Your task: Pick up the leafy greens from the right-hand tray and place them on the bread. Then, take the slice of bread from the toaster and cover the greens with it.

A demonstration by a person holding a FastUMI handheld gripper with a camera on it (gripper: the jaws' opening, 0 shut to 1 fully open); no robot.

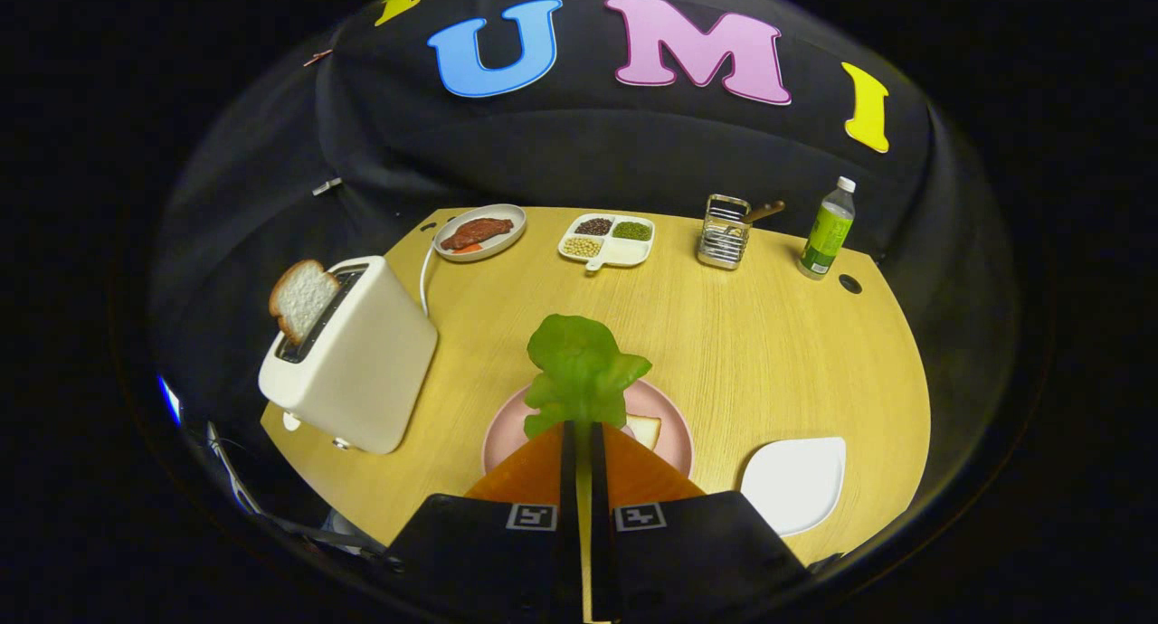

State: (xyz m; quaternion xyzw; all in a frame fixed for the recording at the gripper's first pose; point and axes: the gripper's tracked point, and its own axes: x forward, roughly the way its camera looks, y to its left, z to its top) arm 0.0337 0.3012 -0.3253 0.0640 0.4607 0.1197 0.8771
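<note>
Above the pink plate (674, 425), fingers (543, 470) pinching leafy greens (579, 371), bread (644, 430) mostly hidden (corner showing).

Leafy greens (582, 371) pinched at stem between fingers, ruffled leaf standing above pink plate (670, 425). Bread slice (645, 430) flat on plate, mostly hidden. Second slice (301, 297) upright in white toaster (357, 362). White tray (796, 481) just beside plate.

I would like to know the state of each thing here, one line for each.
gripper: shut on the leafy greens, above the pink plate
leafy greens: held up, not yet laid down
pink plate: holds a bread slice, mostly hidden
toaster: bread sticks up from its slot
white tray: empty
bottle: upright, capped
divided dish: three sections filled
</note>
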